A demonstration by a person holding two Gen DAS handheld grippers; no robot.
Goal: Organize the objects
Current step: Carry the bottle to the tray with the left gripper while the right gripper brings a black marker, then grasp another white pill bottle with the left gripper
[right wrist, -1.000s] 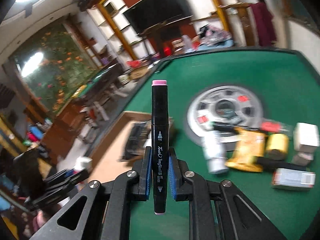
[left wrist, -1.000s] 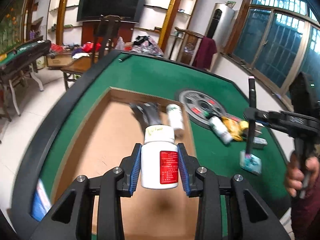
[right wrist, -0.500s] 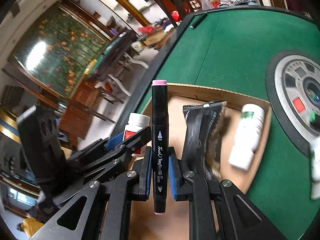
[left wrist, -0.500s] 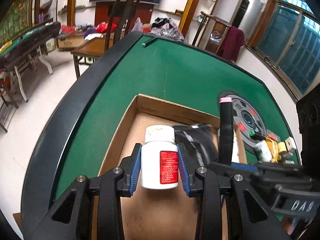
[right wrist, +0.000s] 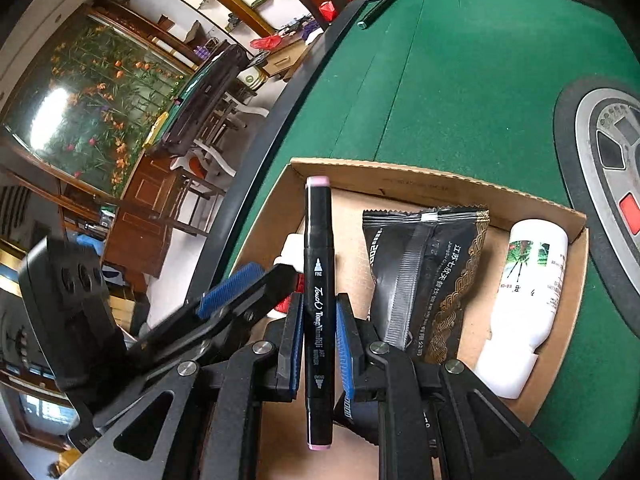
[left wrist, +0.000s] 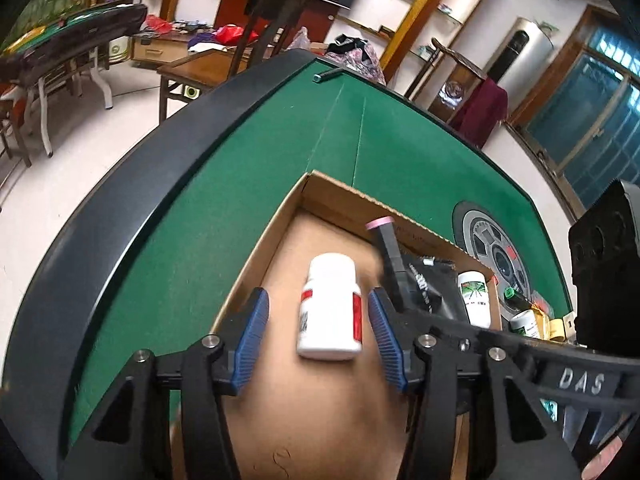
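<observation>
Pill bottle (left wrist: 330,307), white with a red label, sits between the left gripper (left wrist: 318,336) fingers, which are opening; gaps show on both sides and the blue pads no longer press it. It looks blurred, over the bare floor of the cardboard box (left wrist: 340,196). Half a second ago those pads were clamped on it.

Right gripper (right wrist: 318,340) fingers narrow, pinching a black marker (right wrist: 318,300) with pink ends, upright, just as in the earlier frames. It hangs over the left part of the box, close beside the left gripper.

Inside the box: black snack packet (right wrist: 424,276) mid-floor, white bottle (right wrist: 528,300) lying against the right wall. Bare floor lies left of the packet and toward the near side. Box walls low, far edge straight, near-left corner close to the black rim of the green table (left wrist: 224,208).

Outward: round grey centre panel (left wrist: 496,252) right of the box, a few small items (left wrist: 532,320) beside it. Far half of the felt bare apart from a dark stick (left wrist: 326,76) at the far rim.

A second ago both grippers were further right, box farther away.
</observation>
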